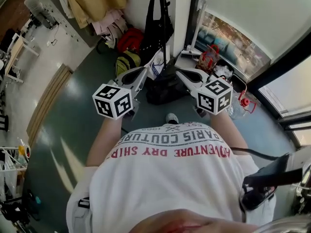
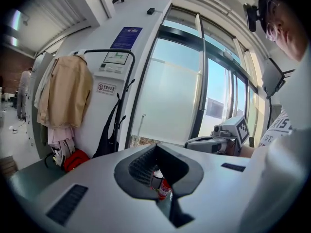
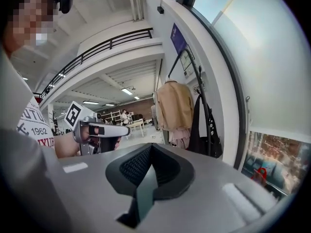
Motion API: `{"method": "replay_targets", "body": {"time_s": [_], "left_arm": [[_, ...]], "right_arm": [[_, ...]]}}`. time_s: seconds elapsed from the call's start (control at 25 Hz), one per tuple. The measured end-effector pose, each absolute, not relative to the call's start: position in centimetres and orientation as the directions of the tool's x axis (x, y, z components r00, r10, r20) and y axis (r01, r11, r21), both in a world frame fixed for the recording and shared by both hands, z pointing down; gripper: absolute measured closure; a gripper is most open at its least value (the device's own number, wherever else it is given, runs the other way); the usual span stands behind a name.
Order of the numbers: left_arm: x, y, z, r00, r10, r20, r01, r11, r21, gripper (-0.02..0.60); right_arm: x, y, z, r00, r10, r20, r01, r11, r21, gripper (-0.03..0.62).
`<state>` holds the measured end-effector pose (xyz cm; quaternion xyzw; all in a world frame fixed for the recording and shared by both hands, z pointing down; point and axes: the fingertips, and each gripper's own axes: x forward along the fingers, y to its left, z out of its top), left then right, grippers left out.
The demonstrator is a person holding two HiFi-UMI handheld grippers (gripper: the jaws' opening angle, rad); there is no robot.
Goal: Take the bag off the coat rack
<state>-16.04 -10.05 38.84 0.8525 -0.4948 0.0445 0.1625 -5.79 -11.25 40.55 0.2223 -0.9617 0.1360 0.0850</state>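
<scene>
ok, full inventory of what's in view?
bag: one, black, hanging on the coat rack
coat rack: one, black, beside the window
jacket: one, beige, on the rack, left of the bag
red bag: one, red, floor below the jacket
yellow-green bag: one, yellow-green, floor beside the red bag
T-shirt: one, white with red print, on the person
left gripper: one, grey, jaws shut, empty
right gripper: one, grey, jaws shut, empty

grey-green floor (image 1: pixel 73 115): red bag (image 1: pixel 130 39), dark bag (image 1: pixel 163 89)
</scene>
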Motion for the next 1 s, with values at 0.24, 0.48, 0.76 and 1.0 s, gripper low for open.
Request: {"method": "replay_targets", "body": {"time_s": [0.24,0.48,0.76,1.0], "left_arm": [[-15.4,-21.8,37.5,0.482,-0.846,0.227,-0.873,-0.444,0.201,0.580],[-15.0,-28.3,35.9,0.453,-0.875,0.169,-0.890,-0.431,0.150,0.580],[-16.3,-30.8,36.0,0.435,-0.876,0.208,-0.899,-0.410,0.153,0.580],[-16.9,-32.9,37.4,0.475,-0.844,0.248,-0.879,-0.443,0.177,0.580]], "right_arm": [[-5.0,-22.9,39.3,-0.886,-0.410,0.217,-0.454,0.862,-0.224,0.592],[-4.2,-29.9,38.5,-0.892,-0.401,0.207,-0.441,0.870,-0.218,0.592],[-5.2,-32.0,38.8,-0.903,-0.376,0.208,-0.419,0.876,-0.240,0.592],[-5.6,-34.4,39.8,-0.897,-0.384,0.220,-0.434,0.860,-0.267,0.592]]}}
